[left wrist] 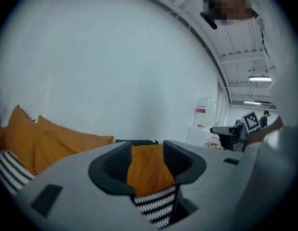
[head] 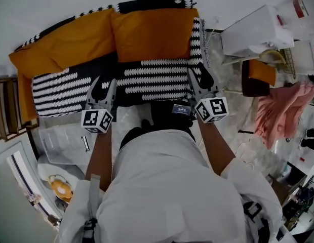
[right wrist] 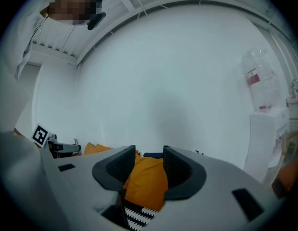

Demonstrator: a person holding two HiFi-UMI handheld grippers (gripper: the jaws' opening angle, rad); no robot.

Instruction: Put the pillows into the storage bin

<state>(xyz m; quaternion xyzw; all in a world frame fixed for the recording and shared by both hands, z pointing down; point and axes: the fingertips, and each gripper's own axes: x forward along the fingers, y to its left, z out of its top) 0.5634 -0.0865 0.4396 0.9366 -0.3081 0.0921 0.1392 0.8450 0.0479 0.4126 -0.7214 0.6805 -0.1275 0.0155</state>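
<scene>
Left tool, right tool: jaws apart, nothing clamped, at near corners of zigzag pillow. Orange pillows behind it. Red label on bottle, print unreadable.

Even, cool light fills the room, with only faint shadows. Ceiling strip lights glare far right in the left gripper view. Both gripper views bulge and blacken at the corners, and the left gripper and right gripper blur near the lens. The head view curves at its edges, yet the orange pillows look sharp.
</scene>
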